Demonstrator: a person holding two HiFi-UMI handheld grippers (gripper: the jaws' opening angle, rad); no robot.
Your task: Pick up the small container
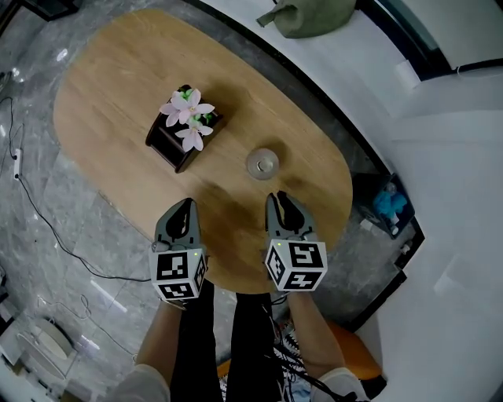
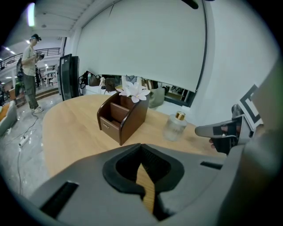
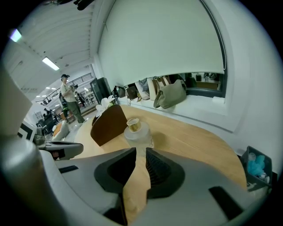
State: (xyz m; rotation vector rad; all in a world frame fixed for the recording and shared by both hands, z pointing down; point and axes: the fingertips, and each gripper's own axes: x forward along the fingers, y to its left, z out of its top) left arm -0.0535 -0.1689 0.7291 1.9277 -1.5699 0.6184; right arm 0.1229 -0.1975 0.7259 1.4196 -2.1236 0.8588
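Observation:
The small container is a clear glass bottle [image 1: 262, 163] with a gold cap, standing upright on the oval wooden table [image 1: 102, 86]. In the right gripper view the bottle [image 3: 137, 134] stands just ahead of my right gripper [image 3: 141, 150], whose jaws are slightly parted with nothing between them. In the head view that gripper [image 1: 276, 197] hovers a little short of the bottle. My left gripper [image 1: 187, 204] hangs beside it to the left, over the table's near edge. Its jaws [image 2: 141, 145] meet at the tips and hold nothing. The bottle [image 2: 175, 127] lies ahead to its right.
A dark wooden organizer [image 1: 182, 135] with pink-white flowers stands left of the bottle. A green bag [image 1: 310, 17] lies on the white ledge beyond the table. A dark bin [image 1: 387, 206] sits on the floor at the right. A person [image 2: 31, 70] stands far off.

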